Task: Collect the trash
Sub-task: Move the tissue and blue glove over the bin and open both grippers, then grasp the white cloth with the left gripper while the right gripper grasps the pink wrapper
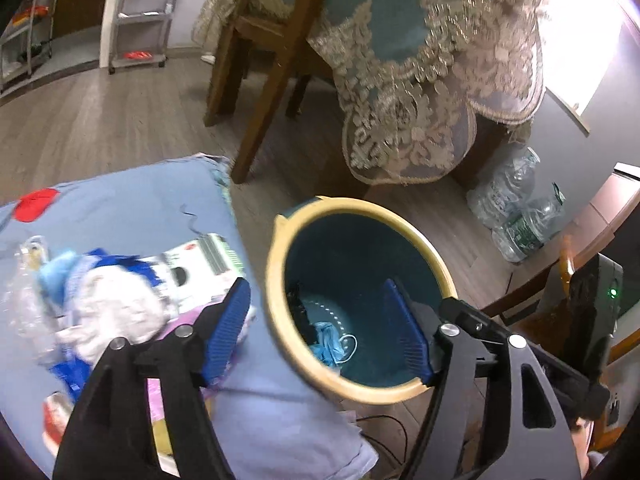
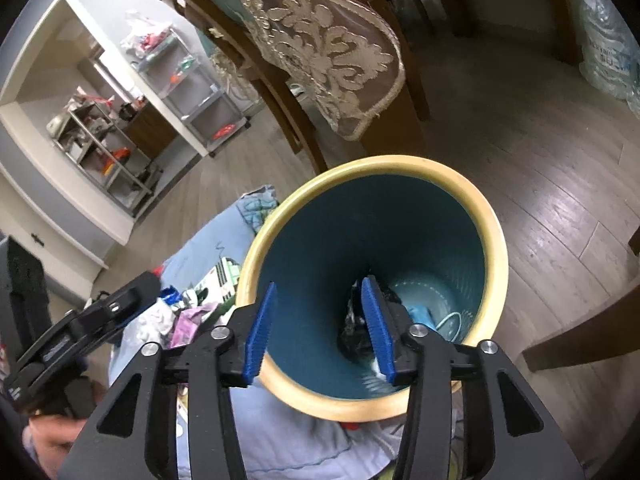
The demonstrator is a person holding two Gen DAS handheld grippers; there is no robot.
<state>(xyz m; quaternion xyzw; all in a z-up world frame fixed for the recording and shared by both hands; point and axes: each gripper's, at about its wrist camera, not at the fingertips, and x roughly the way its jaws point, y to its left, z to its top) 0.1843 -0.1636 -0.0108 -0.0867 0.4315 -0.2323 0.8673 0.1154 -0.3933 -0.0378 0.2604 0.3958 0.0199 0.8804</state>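
A teal trash bin with a cream rim (image 1: 276, 264) (image 2: 496, 248) stands on the wood floor beside a blue cloth (image 1: 132, 204) (image 2: 200, 252). Inside lie a blue face mask (image 1: 330, 342) (image 2: 422, 314) and dark crumpled trash (image 2: 354, 338). A pile of trash (image 1: 120, 304) (image 2: 180, 312), with white crumpled paper, wrappers and a carton, lies on the cloth. My left gripper (image 1: 320, 330) is open and empty, straddling the bin's near rim. My right gripper (image 2: 318, 330) is open and empty over the bin's mouth.
A table with a lace-edged teal cloth (image 1: 420, 60) (image 2: 320, 52) and wooden chair legs (image 1: 264, 92) stand behind the bin. Packed water bottles (image 1: 516, 204) (image 2: 608, 52) sit to the right. Metal shelves (image 1: 140, 16) (image 2: 104, 148) stand far left.
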